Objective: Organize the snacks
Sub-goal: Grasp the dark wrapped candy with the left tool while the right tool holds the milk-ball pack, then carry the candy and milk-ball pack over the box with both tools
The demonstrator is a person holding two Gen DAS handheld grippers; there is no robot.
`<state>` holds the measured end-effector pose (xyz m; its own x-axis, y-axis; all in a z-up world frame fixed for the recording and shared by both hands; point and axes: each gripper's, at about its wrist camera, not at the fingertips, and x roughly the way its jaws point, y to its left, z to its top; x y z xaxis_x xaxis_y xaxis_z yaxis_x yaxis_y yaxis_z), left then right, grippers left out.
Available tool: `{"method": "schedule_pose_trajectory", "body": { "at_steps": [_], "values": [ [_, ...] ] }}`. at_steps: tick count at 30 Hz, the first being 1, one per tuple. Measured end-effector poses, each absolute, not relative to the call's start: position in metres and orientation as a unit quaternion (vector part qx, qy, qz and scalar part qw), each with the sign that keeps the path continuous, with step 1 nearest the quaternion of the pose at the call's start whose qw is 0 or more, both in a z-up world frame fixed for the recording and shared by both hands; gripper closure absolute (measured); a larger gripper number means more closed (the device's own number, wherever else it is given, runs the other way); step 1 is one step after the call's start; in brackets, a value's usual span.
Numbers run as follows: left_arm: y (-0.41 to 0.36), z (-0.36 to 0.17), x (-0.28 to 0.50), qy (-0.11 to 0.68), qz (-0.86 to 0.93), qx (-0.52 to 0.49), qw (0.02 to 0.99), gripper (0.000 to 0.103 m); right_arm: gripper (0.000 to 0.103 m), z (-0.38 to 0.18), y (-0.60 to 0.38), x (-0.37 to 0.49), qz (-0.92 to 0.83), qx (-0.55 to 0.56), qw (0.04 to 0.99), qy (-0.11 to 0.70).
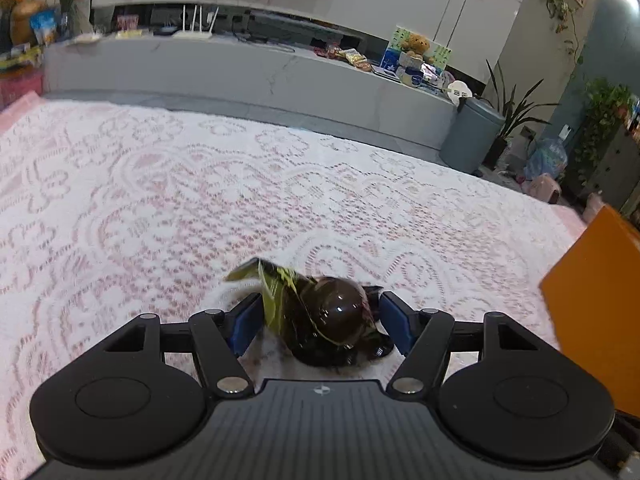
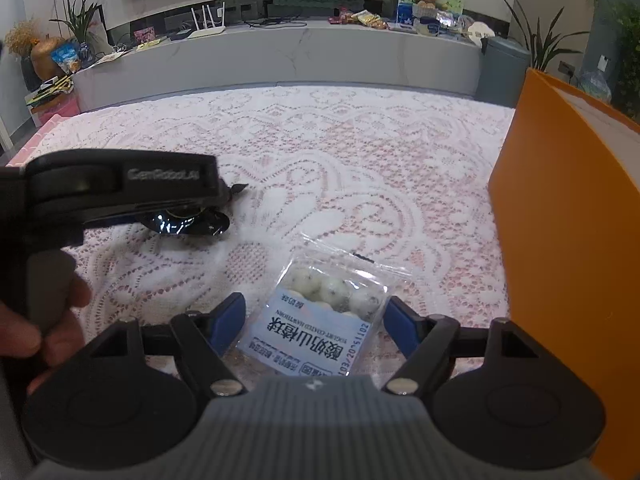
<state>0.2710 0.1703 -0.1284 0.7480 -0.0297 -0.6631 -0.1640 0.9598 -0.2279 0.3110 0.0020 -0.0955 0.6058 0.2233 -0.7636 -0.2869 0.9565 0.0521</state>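
Landmark: the orange box point(image 2: 560, 208) stands at the right edge of the surface point(image 2: 320, 152), which wears a pink-and-white lace cloth; every place below is told from that box.

Left tool: the left tool point(image 1: 316, 320) has its blue pads apart, 1 on each side of the dark snack point(image 1: 332, 316). The left pad sits against the yellow-green wrapper edge, while the right pad looks just clear of it. I judge this a grasp being set up, not yet a firm hold, though blur on the wrapper makes the contact hard to call.

Dark snack: a glossy brown, rounded pack with a yellow-green flap, lying on the cloth well to the left of the orange box.

Right tool: the right tool point(image 2: 316, 328) also stands wide, its pads flanking the yogurt ball pack point(image 2: 324, 316) without pressing on it. The pack lies flat on the cloth.

Yogurt ball pack: a clear-and-white sachet of pale round sweets, near the orange box and just left of its wall.

Hand: a hand point(image 2: 44, 320) grips the handle of the left tool, at the far left in the right wrist view.

Done so far: I cannot see inside the orange box, so whether any snack is already stowed is unknown.

Left to do: at least 2 snacks are on the cloth; both need gripping and putting away, presumably in the orange box.
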Motion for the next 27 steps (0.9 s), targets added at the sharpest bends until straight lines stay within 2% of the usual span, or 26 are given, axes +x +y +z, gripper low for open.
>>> {"method": "schedule_pose_trajectory", "body": {
  "at_steps": [3,6,7,15,22,27],
  "values": [
    [0.163,-0.13,0.271,0.348,0.035,-0.114,0.93,0.027,0.02,-0.098,0.005,0.309,0.151,-0.04,0.89,0.428],
    [0.155,-0.13,0.267,0.343,0.016,-0.084,0.935,0.048,0.021,-0.099,0.009,0.307,0.149,-0.056,0.892,0.423],
    [0.153,-0.13,0.265,0.341,0.009,-0.079,0.937,0.061,0.026,-0.099,0.008,0.306,0.146,-0.053,0.893,0.423],
    [0.164,-0.124,0.253,0.332,0.009,-0.09,0.939,0.064,0.036,-0.094,0.004,0.304,0.154,-0.042,0.89,0.427],
    [0.177,-0.092,0.23,0.299,0.022,-0.117,0.947,0.064,0.04,-0.085,-0.002,0.298,0.162,-0.026,0.894,0.416],
    [0.176,-0.084,0.211,0.314,0.026,-0.122,0.941,0.064,0.041,-0.074,-0.007,0.289,0.164,-0.019,0.901,0.401]
  ]
}}
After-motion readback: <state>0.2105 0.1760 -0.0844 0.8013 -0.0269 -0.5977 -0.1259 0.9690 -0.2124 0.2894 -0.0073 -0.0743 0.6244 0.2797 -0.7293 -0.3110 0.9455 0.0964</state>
